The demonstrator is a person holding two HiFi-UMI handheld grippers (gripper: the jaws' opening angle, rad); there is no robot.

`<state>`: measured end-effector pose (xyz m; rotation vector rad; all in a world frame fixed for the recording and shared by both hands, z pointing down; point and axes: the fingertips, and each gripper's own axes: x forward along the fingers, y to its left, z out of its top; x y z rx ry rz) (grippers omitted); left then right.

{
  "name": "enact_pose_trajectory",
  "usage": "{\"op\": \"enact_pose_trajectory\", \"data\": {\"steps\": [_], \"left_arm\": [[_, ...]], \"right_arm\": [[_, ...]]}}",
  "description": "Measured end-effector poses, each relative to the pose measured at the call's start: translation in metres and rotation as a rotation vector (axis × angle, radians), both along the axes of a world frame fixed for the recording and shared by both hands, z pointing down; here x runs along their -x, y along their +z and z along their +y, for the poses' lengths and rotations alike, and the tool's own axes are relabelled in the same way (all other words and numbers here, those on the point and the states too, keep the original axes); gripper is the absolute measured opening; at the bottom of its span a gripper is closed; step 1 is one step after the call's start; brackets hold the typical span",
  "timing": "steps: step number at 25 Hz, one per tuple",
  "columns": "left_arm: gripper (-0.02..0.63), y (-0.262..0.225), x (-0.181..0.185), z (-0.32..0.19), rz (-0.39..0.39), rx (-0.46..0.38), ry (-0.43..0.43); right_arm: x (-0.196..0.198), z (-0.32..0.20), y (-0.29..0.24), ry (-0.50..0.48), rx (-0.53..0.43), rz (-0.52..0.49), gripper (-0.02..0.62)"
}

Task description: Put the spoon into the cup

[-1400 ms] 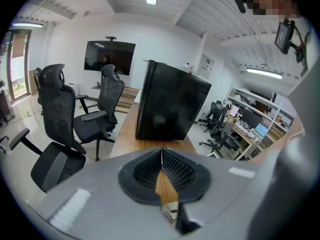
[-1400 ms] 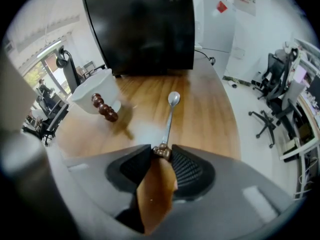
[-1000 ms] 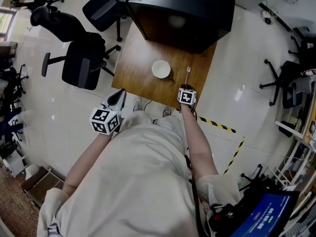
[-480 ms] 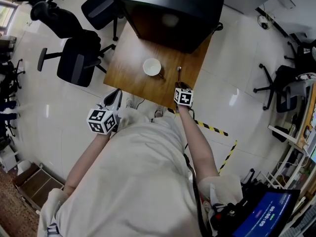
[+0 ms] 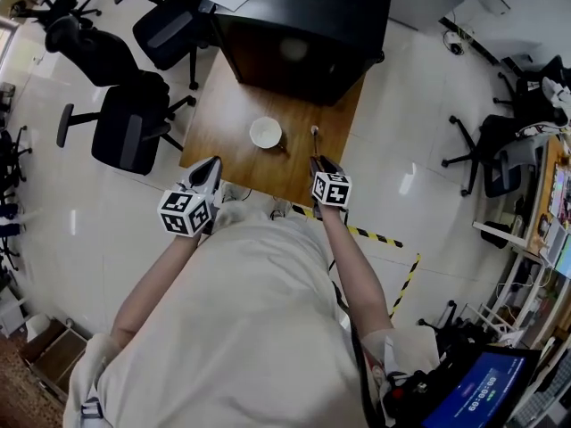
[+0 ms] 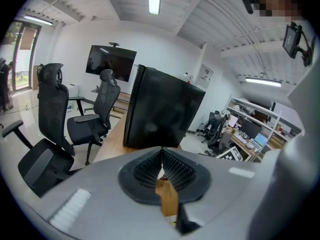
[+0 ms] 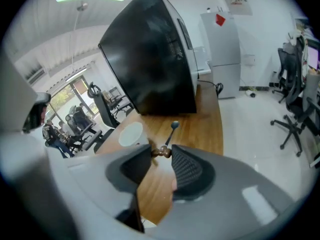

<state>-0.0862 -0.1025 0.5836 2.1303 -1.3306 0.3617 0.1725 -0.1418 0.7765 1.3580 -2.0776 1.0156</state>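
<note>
Both forearms are stretched forward from the body and both grippers are angled downward at the near edge of the wooden table point(image 5: 227, 105).

The right gripper point(image 5: 317, 160) is held over the table's near right part. Its jaws are set narrow and are closed on the brown end of the spoon's handle. The spoon point(image 5: 314, 139) is gripped only at the jaw tips, and its bowl is pointed away over the wood toward the black cabinet point(image 5: 303, 34). Whether the bowl is clear of the wood cannot be told.

The left gripper point(image 5: 214, 163) is held at the near left edge. Its jaws are pressed together at the tips and nothing is held between them.

One spoon and one white cup point(image 5: 266, 133) are counted. The cup is stood upright near the table's middle, just left of the spoon and apart from it.

One cabinet is set at the table's far end. Three black office chairs point(image 5: 125, 132) are seen to the table's left, and two more are seen well off to the right.

Bare wood is left between the cup and the spoon and around the cup on the near side. The table's right edge is found close beside the spoon. Beyond it pale floor lies open as far as a line of yellow-and-black tape point(image 5: 379, 235).
</note>
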Motion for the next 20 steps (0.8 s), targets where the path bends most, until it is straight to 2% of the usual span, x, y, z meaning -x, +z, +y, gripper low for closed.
{"op": "enact_pose_trajectory", "data": {"steps": [6, 12, 20], "left_arm": [[-0.023, -0.015, -0.004, -0.04, 0.021, -0.056, 0.12], [-0.022, -0.015, -0.004, -0.058, 0.049, -0.057, 0.217], [-0.022, -0.013, 0.019, -0.075, 0.072, -0.051, 0.25]], "right_arm": [[0.03, 0.0, -0.054, -0.002, -0.072, -0.029, 0.127], [0.069, 0.0, -0.078, -0.015, -0.086, -0.057, 0.127], [0.113, -0.001, -0.065, -0.082, -0.041, -0.029, 0.127]]}}
